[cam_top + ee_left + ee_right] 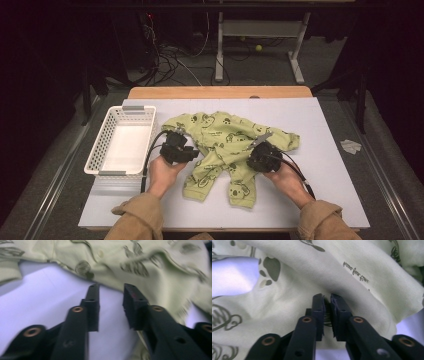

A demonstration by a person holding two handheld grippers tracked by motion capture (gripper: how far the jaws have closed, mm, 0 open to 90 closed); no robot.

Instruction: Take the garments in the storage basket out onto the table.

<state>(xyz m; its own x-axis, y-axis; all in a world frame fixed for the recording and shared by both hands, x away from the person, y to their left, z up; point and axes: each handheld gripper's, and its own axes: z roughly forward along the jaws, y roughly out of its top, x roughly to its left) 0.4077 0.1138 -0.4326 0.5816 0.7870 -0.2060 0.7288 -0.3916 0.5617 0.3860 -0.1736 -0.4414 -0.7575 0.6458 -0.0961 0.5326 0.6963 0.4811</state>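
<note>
A pale green baby garment (220, 137) with dark animal prints lies crumpled in the middle of the white table (325, 170). My left gripper (195, 153) sits at the garment's left edge. In the left gripper view it (110, 290) is open, with bare table between its jaws and the cloth (150, 267) just beyond the tips. My right gripper (250, 158) rests on the garment's right side. In the right gripper view its jaws (326, 298) stand a narrow gap apart, tips against a fold of the cloth (367, 290), pads not pressing on it.
An empty white slatted basket (96, 159) stands on the table's left part, close to my left hand. A wooden strip (220, 92) runs along the far table edge. Cables and a desk frame (260, 30) lie on the floor beyond.
</note>
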